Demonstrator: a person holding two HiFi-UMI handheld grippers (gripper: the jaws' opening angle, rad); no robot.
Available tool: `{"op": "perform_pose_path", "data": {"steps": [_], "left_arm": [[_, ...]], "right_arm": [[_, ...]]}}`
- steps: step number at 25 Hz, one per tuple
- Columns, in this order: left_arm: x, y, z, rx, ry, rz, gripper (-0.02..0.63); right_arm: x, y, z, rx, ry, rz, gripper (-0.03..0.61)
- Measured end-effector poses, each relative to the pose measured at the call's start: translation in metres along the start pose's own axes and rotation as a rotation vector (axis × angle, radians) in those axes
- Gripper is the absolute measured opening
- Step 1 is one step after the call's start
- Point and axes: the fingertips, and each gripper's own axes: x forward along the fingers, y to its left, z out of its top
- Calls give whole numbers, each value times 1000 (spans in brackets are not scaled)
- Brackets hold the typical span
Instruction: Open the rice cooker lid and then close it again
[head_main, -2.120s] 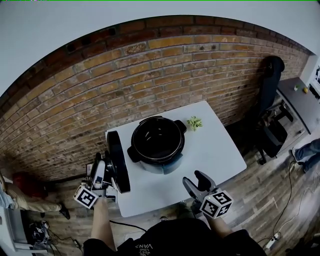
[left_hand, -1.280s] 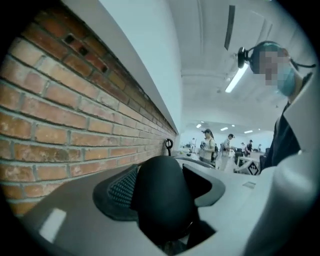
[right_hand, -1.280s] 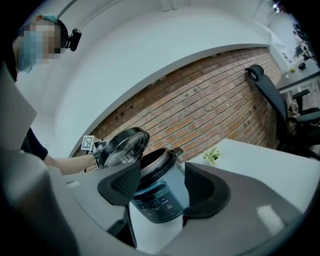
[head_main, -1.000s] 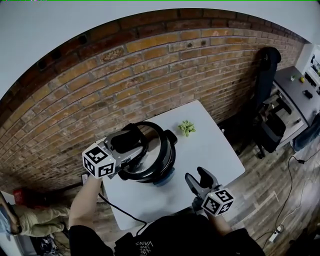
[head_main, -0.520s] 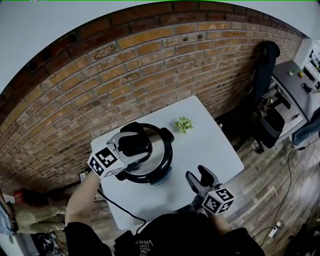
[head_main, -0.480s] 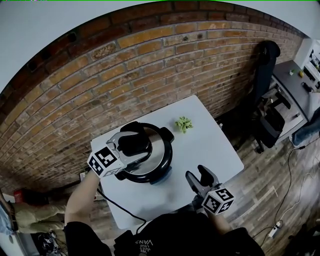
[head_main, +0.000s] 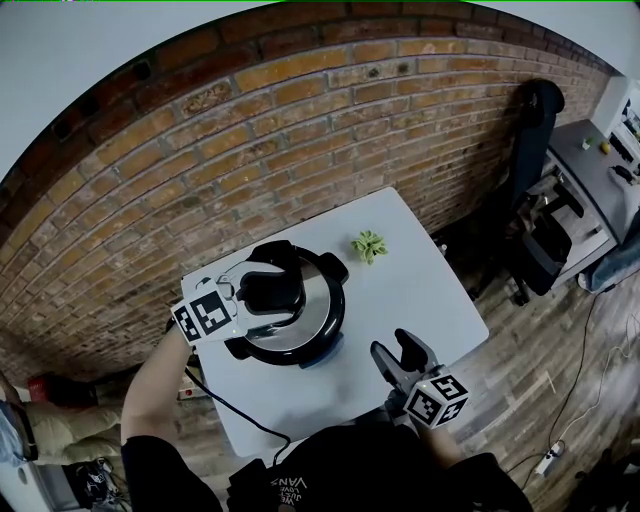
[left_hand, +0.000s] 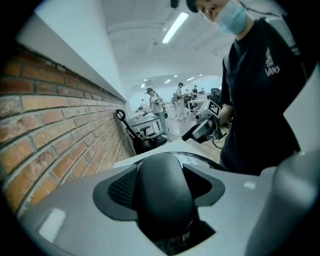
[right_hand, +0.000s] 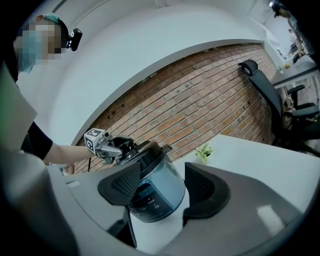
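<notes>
Now that the lid (head_main: 308, 322) is back on top of the rice cooker (head_main: 323, 352), the opening half of the job is behind me and the closing half is nearly done. About 2 seconds ago the pot stood open and I held the lid up on its edge at the left rim of the table (head_main: 425, 295). 1 second ago I was swinging it over the mouth at a slant. Now it lies across the pot and covers the whole opening.

My left gripper (head_main: 274, 290) has come down with it and is clamped on the lid's black handle (head_main: 270, 296). In the left gripper view the rounded knob fills the gap and both pads press its sides, the jaws held fairly wide by its bulk. My right gripper (head_main: 393, 351) has stayed at the near edge of the table, right of the cooker and well apart from it. Its 2 fingers are spread with nothing between them.

The cooker sits on the left half of the table, with the small green plant (head_main: 368, 245) off to its far right. I cannot tell whether the rim has dropped into its seat all the way round, or whether it needs a twist to lock. I judge that 1 thing remains: settle the lid, then release the handle and draw my left gripper away without dragging it askew.
</notes>
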Motion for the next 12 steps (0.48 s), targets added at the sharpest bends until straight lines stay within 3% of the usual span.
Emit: {"op": "perform_pose_path", "data": {"steps": [6,12], "left_arm": [[3,0,0,-51,-79,-66,285],[4,4,-7,-118,-65,-1,281]], "right_arm": [[-3,-7,0,4,4,-13,267],[1,-2,-3,1,13,3,267]]}}
